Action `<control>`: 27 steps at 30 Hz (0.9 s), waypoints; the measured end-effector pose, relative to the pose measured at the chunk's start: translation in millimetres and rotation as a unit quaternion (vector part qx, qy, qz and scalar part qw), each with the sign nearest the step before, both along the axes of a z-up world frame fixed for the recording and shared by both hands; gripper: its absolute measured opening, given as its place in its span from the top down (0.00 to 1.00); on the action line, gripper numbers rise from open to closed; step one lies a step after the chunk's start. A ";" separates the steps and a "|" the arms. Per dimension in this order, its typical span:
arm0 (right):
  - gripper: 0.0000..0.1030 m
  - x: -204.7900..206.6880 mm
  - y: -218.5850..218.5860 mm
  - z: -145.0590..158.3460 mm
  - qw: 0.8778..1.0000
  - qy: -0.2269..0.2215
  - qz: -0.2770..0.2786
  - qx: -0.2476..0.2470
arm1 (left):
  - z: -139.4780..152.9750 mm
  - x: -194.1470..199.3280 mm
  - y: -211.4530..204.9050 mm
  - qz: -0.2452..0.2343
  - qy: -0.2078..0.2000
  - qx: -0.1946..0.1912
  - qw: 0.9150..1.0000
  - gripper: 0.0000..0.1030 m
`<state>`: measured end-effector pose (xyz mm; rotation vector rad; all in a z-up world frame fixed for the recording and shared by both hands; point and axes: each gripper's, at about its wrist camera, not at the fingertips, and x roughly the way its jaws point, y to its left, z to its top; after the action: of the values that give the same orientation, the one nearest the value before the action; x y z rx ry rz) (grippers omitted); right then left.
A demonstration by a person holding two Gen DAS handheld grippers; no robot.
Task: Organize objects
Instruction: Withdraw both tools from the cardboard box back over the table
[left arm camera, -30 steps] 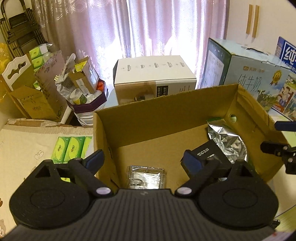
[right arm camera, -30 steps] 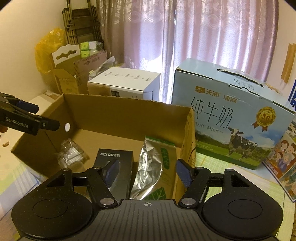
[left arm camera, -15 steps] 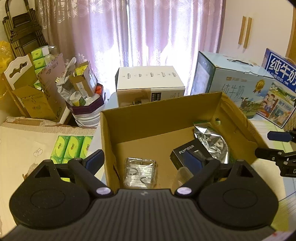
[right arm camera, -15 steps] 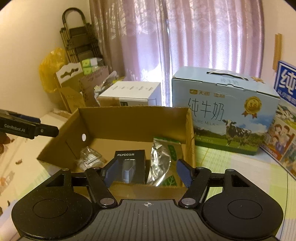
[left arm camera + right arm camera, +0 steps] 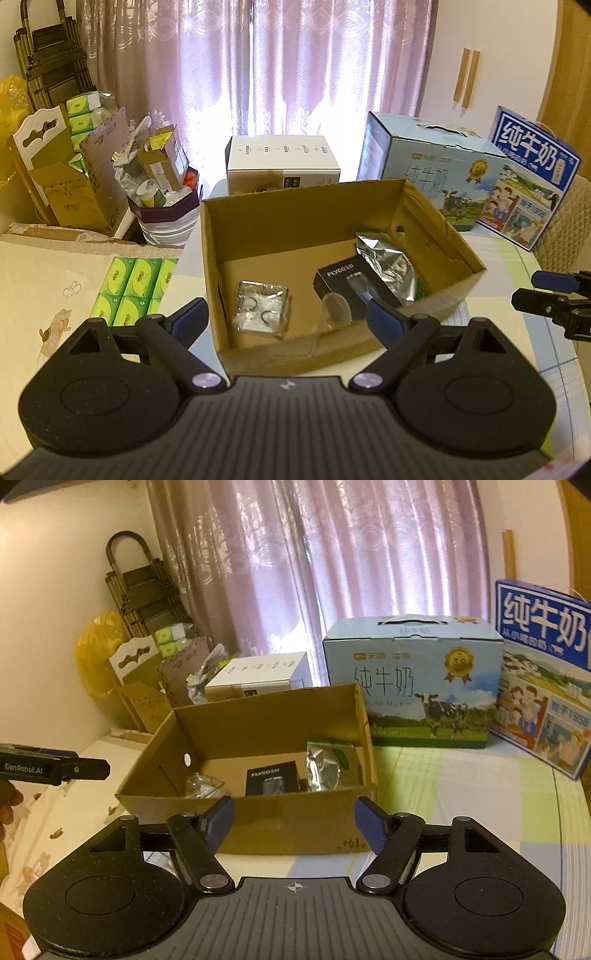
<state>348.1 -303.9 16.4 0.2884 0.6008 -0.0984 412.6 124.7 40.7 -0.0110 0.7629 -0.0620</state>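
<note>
The box sits mid-desk with a pouch, a black case and a clear packet inside (packing seems done). Left tongs are held wide and empty; right tongs, also empty, are opening. Next, another loose item must be found.

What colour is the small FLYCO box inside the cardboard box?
The small FLYCO box is black with pale lettering, clearest in the left wrist view.
</note>
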 end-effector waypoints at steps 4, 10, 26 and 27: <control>0.32 -15.8 6.0 -0.9 1.000 0.001 -0.010 0.006 | 2.2 -19.7 -2.3 -0.001 -0.001 -0.005 1.000 0.12; 0.30 -37.4 16.6 -6.4 1.000 0.012 -0.020 0.017 | -2.0 -46.3 -3.5 0.000 0.005 -0.011 1.000 0.12; 0.27 -79.1 36.4 -32.8 0.997 0.049 -0.034 0.044 | -31.2 -97.3 -22.3 -0.014 0.034 -0.014 0.999 0.12; 0.27 -80.8 36.5 -34.3 0.997 0.051 -0.035 0.047 | -33.6 -99.5 -23.5 -0.016 0.037 -0.015 0.999 0.12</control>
<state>267.2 -267.4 -17.9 0.3978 0.6970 -0.1535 313.1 101.1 7.0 -0.0309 0.8369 -0.1037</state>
